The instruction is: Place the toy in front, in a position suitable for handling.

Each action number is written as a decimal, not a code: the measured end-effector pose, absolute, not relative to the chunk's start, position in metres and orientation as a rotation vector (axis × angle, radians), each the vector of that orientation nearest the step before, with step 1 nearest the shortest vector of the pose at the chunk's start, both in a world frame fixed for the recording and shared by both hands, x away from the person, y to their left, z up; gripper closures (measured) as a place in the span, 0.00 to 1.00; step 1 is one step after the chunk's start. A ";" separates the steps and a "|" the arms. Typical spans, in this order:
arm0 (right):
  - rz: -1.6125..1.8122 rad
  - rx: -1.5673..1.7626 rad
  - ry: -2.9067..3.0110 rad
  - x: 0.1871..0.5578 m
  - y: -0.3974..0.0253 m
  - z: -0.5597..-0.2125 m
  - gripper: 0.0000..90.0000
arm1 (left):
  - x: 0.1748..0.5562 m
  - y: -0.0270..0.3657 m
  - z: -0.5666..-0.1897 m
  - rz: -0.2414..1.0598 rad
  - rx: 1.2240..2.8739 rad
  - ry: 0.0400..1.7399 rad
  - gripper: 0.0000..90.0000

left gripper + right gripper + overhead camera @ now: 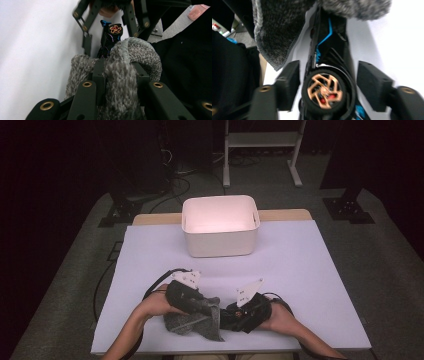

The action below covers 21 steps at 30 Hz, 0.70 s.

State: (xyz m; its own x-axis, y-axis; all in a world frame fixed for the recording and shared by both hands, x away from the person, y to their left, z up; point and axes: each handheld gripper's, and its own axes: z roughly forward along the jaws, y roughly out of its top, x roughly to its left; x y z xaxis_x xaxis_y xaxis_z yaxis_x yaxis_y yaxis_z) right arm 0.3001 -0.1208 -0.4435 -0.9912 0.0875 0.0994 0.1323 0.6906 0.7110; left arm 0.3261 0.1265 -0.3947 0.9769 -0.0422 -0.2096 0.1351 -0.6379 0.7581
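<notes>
Working at the near edge of the white table (pixel 300 270), we have both grippers close together just in front of us. Our left gripper (pixel 207 309) has its jaws pinched narrow on a fold of the grey fuzzy sock (pixel 187 324); in the left gripper view the knit (pixel 120 82) bulges up between the two black jaws and loops over the right-hand one. The sock lies crumpled on the table at the near edge, left of centre, under and just beside that gripper.

Just to the right, our right gripper (pixel 235 312) faces left toward the sock. Its jaws stand wide, one on each side of a black toy car (pixel 329 62) with blue stripes and a copper-coloured wheel (pixel 323 91); in the right gripper view there is white table visible between each jaw and the car, so the jaws are around it without touching. The car's far end runs in under the sock's hemmed edge (pixel 274 37). From the left gripper view the same car (pixel 110 37) sits just beyond the sock, between the right gripper's open jaws.

Farther off, near the table's far edge and about centre, stands a white bin (pixel 220 245), well apart from our hands. Beyond it, on the floor, is a white stand (pixel 262 150).
</notes>
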 end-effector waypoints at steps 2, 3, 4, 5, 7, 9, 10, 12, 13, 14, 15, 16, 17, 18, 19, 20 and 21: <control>-1.177 -0.168 -2.830 0.299 -0.118 -0.445 0.52 | 0.325 0.127 -0.395 -0.265 2.242 0.068 0.79; -1.164 -0.160 -2.831 0.298 -0.117 -0.446 0.56 | 0.325 0.127 -0.395 -0.273 2.237 0.067 0.80; -1.168 -0.162 -2.828 0.298 -0.116 -0.447 0.58 | 0.324 0.127 -0.395 -0.271 2.237 0.061 0.81; -1.170 -0.160 -2.824 0.298 -0.117 -0.447 0.58 | 0.324 0.127 -0.395 -0.270 2.235 0.062 0.81; -1.188 -0.152 -2.831 0.298 -0.118 -0.447 0.61 | 0.323 0.127 -0.394 -0.276 2.230 0.054 0.82; -1.195 -0.140 -2.840 0.299 -0.121 -0.447 0.62 | 0.321 0.127 -0.392 -0.256 2.233 0.051 0.83; -1.199 -0.134 -2.845 0.300 -0.121 -0.446 0.62 | 0.322 0.126 -0.390 -0.245 2.232 0.048 0.84; -1.198 -0.121 -2.882 0.301 -0.121 -0.444 0.62 | 0.325 0.125 -0.386 -0.223 2.230 0.049 0.84; -1.199 -0.125 -2.906 0.302 -0.121 -0.442 0.62 | 0.327 0.124 -0.384 -0.218 2.229 0.045 0.84; -1.211 -0.127 -2.914 0.305 -0.122 -0.440 0.62 | 0.329 0.123 -0.380 -0.207 2.228 0.038 0.84; -1.215 -0.135 -2.925 0.307 -0.123 -0.438 0.62 | 0.330 0.121 -0.377 -0.185 2.226 0.032 0.84; -1.210 -0.141 -2.953 0.311 -0.123 -0.437 0.62 | 0.332 0.119 -0.374 -0.174 2.234 0.023 0.84; -1.209 -0.148 -2.952 0.314 -0.123 -0.438 0.62 | 0.332 0.116 -0.374 -0.166 2.237 0.023 0.84; -1.209 -0.153 -2.943 0.316 -0.124 -0.439 0.62 | 0.333 0.113 -0.374 -0.158 2.247 0.026 0.83; -1.213 -0.166 -2.927 0.317 -0.124 -0.442 0.62 | 0.334 0.111 -0.376 -0.151 2.268 0.018 0.83; -1.216 -0.171 -2.921 0.318 -0.124 -0.445 0.62 | 0.334 0.108 -0.379 -0.152 2.281 0.020 0.83; -1.210 -0.180 -2.919 0.318 -0.125 -0.447 0.62 | 0.335 0.106 -0.384 -0.154 2.294 0.027 0.83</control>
